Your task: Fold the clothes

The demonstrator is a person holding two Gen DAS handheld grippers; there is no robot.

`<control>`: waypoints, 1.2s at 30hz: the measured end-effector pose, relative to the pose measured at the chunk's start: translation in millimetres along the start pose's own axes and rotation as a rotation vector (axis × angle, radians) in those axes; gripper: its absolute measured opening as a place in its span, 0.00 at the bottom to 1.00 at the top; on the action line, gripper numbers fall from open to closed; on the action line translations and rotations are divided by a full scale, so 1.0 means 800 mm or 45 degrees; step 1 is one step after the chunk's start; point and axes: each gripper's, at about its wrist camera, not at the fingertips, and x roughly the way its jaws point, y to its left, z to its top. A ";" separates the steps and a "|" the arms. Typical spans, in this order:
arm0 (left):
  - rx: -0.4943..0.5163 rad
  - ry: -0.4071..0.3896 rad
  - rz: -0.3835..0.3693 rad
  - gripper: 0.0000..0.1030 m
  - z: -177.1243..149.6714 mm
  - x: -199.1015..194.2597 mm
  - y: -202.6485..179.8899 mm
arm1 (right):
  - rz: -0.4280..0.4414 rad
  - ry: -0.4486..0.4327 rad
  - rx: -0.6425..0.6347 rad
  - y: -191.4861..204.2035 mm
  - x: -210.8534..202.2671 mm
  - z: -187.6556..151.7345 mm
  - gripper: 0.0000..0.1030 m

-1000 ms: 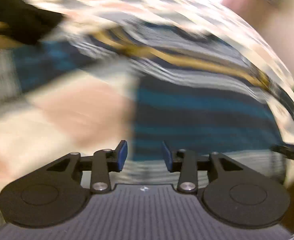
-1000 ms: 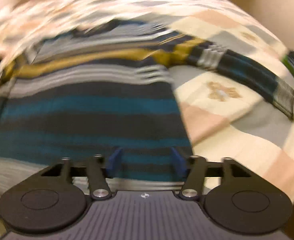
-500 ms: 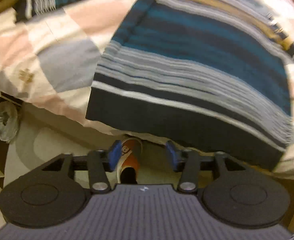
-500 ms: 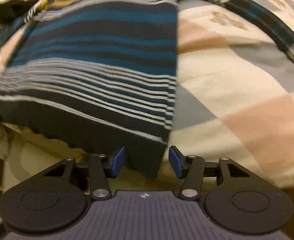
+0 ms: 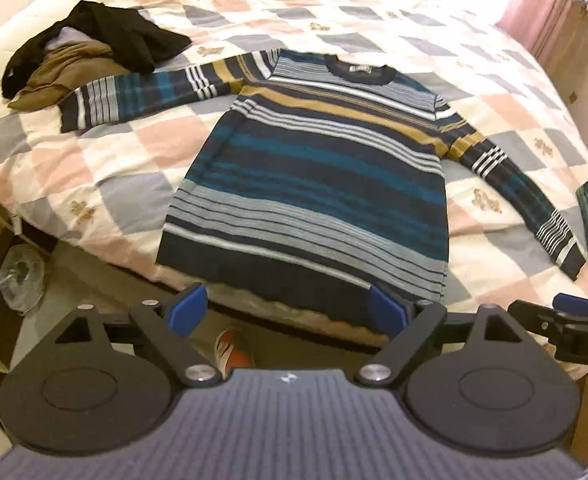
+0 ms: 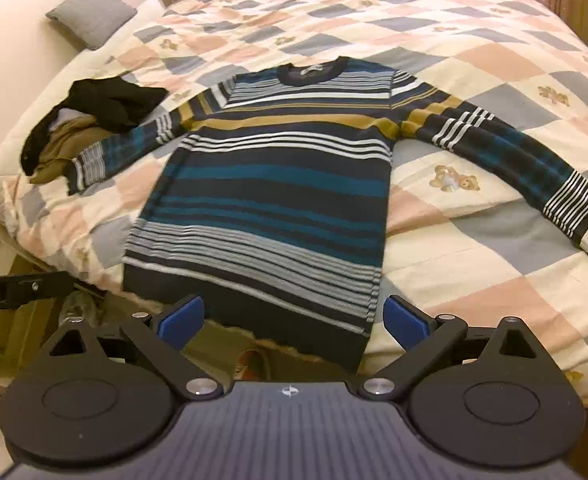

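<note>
The striped sweater point(image 5: 314, 176) lies flat on the quilt point(image 5: 105, 152), hem at the bed's near edge, while the left gripper point(image 5: 287, 310) and right gripper point(image 6: 294, 316), jaws opening and empty, face soft, limp knit probably best pinched at a sleeve cuff.

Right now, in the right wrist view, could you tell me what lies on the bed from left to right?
Pile of dark clothes → sweater's left-side sleeve cuff → striped sweater body → teddy bear print on the quilt → sweater's right-side sleeve cuff.
</note>
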 end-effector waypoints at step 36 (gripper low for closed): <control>0.180 -0.003 0.064 0.92 -0.058 -0.034 -0.038 | -0.043 0.056 -0.002 -0.002 -0.049 -0.064 0.98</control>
